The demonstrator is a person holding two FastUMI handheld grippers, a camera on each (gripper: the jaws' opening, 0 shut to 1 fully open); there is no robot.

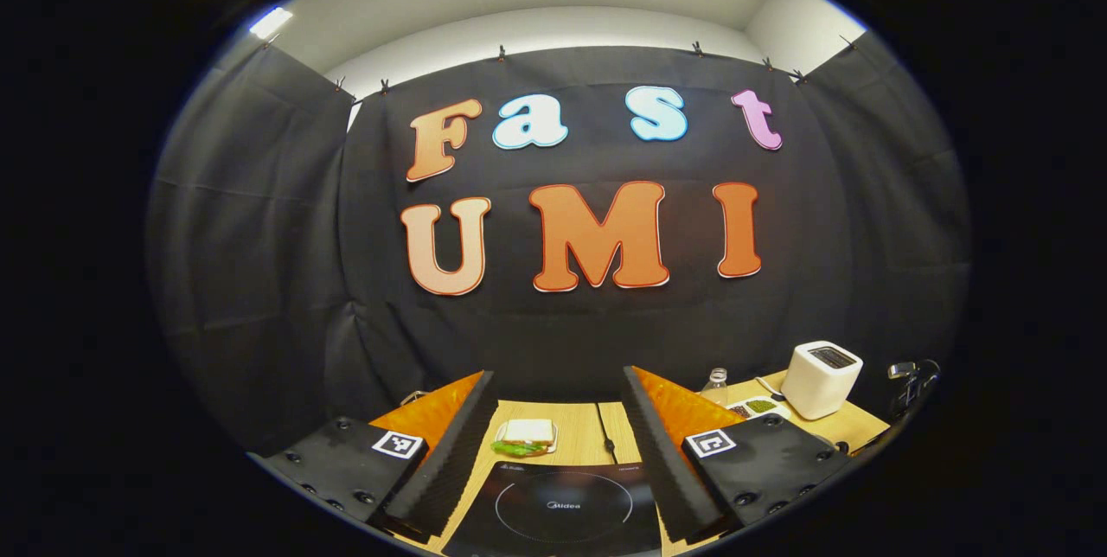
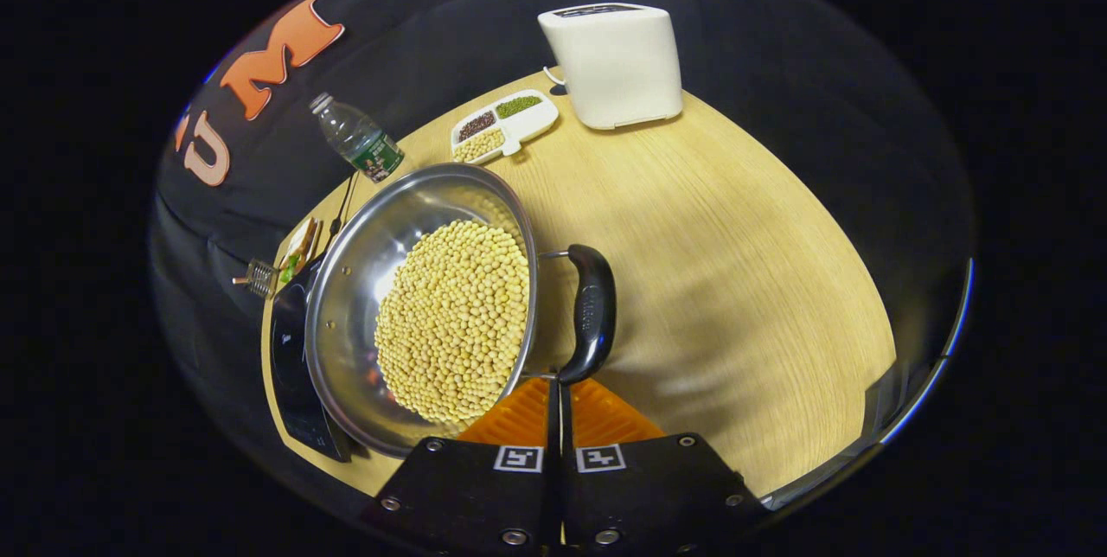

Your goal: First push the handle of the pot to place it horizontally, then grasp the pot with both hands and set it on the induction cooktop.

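My right gripper (image 2: 558,388) closed at pot (image 2: 424,306) handle (image 2: 592,310), holding nothing; left gripper (image 1: 558,440) wide open, empty, over cooktop (image 1: 562,509). Two-hand lift pending.

Wooden table (image 2: 735,263) under toaster (image 2: 616,64), pot (image 2: 415,315), cooktop (image 1: 562,509).

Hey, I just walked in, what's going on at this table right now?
A person is working a claw in each hand. The right claw is closed, its tips at the near end of the black handle of a steel pot full of soybeans. The left claw hovers open above the induction cooktop. The pot sits beside the cooktop, overlapping its edge in the right gripper view.
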